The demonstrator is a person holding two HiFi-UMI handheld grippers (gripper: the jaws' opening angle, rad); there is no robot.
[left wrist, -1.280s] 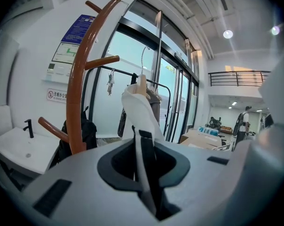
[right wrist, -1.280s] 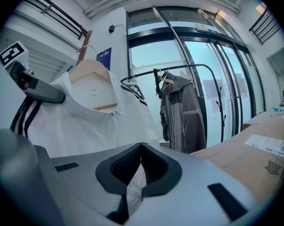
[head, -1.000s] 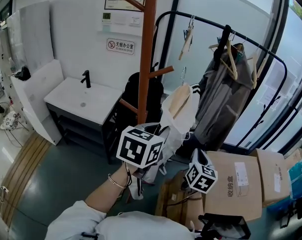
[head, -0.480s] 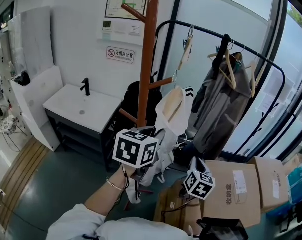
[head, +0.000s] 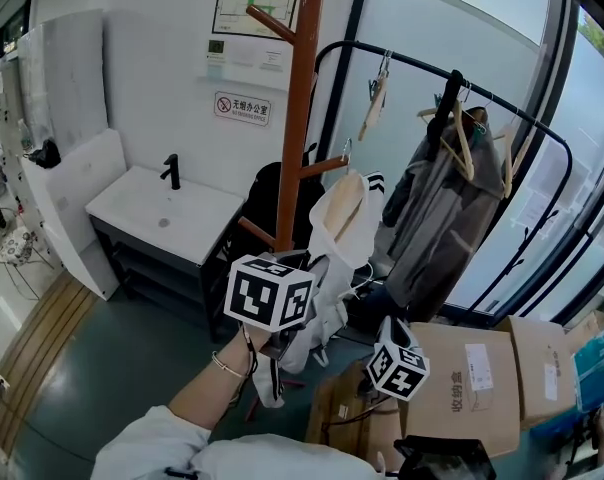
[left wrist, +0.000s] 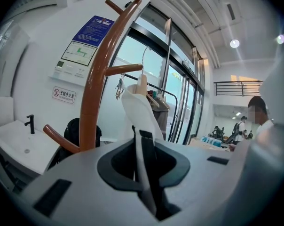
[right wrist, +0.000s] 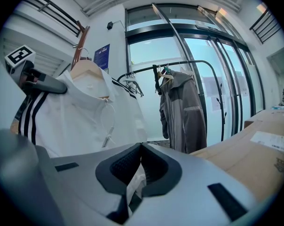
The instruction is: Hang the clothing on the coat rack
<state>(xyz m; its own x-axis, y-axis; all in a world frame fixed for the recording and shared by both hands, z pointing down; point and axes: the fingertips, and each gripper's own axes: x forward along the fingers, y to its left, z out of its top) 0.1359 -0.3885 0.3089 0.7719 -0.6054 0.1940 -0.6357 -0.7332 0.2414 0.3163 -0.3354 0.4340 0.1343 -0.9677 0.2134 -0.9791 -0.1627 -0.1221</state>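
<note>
One black garment rail (head: 502,93) stands beyond and to the right of both claws, carrying one grey jacket (head: 432,218) and at least three wooden hangers. One brown coat rack (head: 295,118) rises straight ahead of the left claw (left wrist: 143,160). At least three cardboard boxes (head: 472,368) lie just right of the right claw (right wrist: 138,168). One white clothing piece (head: 347,228) with black stripes hangs on one wooden hanger (head: 344,203) above and ahead of both claws. Its hook is at the tip of a rack peg; I cannot tell whether it rests there. The left claw is clamped on a striped part of the clothing, and the right claw is clamped on its white fabric lower down. One white washstand (head: 167,203) with one black tap (head: 172,158) sits left of the left claw. The floor (head: 112,368) is grey-green, three notices hang on the white wall, and glass panels lie behind the rail.
</note>
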